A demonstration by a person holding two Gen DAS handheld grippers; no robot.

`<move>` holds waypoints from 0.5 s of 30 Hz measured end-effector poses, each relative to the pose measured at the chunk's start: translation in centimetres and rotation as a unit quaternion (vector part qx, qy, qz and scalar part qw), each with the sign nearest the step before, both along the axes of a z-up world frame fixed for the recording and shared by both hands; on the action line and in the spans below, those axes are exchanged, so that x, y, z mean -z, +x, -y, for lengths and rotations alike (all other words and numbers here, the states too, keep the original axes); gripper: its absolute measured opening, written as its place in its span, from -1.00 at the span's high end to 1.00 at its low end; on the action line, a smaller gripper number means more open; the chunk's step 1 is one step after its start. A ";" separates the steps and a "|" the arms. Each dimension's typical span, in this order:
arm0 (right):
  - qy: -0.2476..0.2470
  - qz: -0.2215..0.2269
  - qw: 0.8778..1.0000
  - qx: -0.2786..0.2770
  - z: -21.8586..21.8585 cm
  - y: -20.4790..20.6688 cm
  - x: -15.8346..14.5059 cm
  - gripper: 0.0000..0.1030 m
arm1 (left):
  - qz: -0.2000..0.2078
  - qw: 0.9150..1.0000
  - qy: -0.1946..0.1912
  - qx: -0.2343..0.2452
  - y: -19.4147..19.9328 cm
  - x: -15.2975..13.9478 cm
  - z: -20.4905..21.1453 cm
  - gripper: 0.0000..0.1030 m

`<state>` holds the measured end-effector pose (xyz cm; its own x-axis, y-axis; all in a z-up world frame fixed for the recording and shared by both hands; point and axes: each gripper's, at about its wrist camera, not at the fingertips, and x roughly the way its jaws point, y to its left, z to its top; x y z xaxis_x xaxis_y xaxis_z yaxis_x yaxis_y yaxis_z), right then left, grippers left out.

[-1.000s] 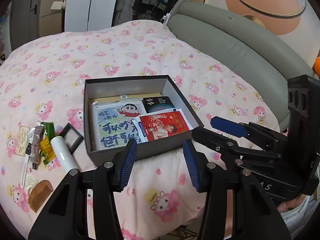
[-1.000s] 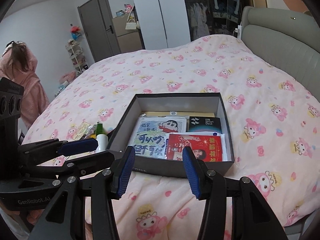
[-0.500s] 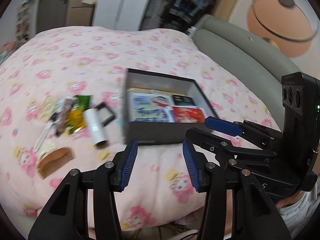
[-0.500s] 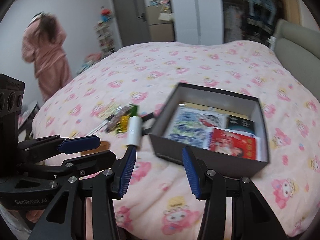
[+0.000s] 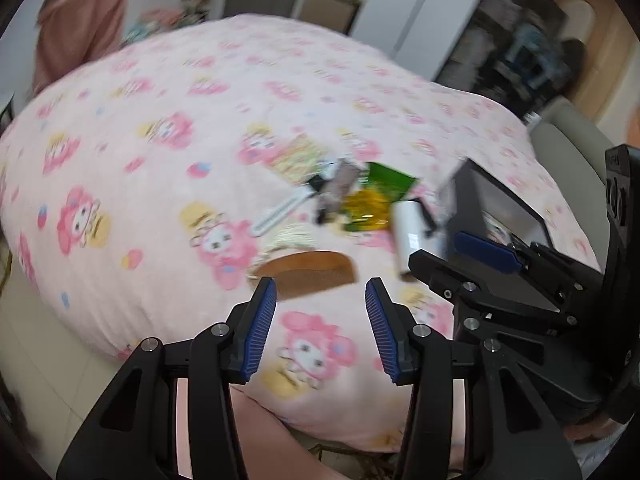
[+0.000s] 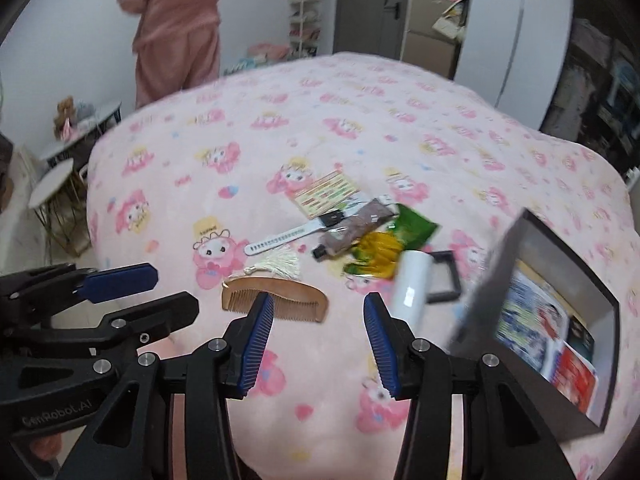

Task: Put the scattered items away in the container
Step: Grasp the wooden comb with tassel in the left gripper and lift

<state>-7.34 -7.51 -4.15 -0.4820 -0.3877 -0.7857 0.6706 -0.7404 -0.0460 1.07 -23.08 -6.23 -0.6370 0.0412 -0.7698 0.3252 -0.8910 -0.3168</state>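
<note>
**Across a pink cartoon bedspread, loose items lie beside a dark box**

On the bed [image 6: 280, 140], reading the right wrist view from left to right: the left gripper [image 6: 132, 292] reaches in from the left edge, its blue-padded fingers [image 6: 120, 282] parted and opening, nothing between them. Next comes a wooden comb [image 6: 280, 300] with a cream tassel [image 6: 280, 260] just beyond it. A white watch [image 6: 288, 236] lies past the tassel, its dark face near a printed card [image 6: 324, 196]. A brown sachet [image 6: 356, 226] overlaps the watch's far end, and a green and yellow packet [image 6: 388, 244] sits against the sachet. Just to the right lies a white lint roller [image 6: 410, 284] with a black handle [image 6: 446, 276]. At the far right stands the open dark box [image 6: 480, 280], already holding printed booklets and a red packet; its near wall is just beside the roller.

Low in the same view, the right gripper [image 6: 318, 340] hangs above bare bedspread with its fingers released and empty; the left finger overlaps the comb's near edge in the picture, though contact cannot be told.

A person in a pink robe [image 6: 176, 28] stands at the back of the room.
</note>
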 end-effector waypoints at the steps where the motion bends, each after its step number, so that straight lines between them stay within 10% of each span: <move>1: -0.002 0.017 1.000 -0.002 0.7 -0.7 0.8 0.14 | 0.005 1.000 0.004 -0.008 -0.4 0.9 0.8 0.07; 7: -0.004 0.132 0.991 0.009 2.8 -4.4 6.7 0.14 | 0.038 0.998 0.043 -0.036 -2.7 5.6 4.4 0.03; 15: 0.021 0.148 0.988 0.049 2.2 -6.9 10.1 0.14 | 0.060 0.993 0.093 -0.039 -4.4 9.8 6.1 0.03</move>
<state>-14.20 -9.74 -14.22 -0.2621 -0.3152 -0.9121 0.5844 -0.8040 0.1099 -3.35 -29.21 -16.02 -0.5484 0.1438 -0.8238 0.4357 -0.7917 -0.4282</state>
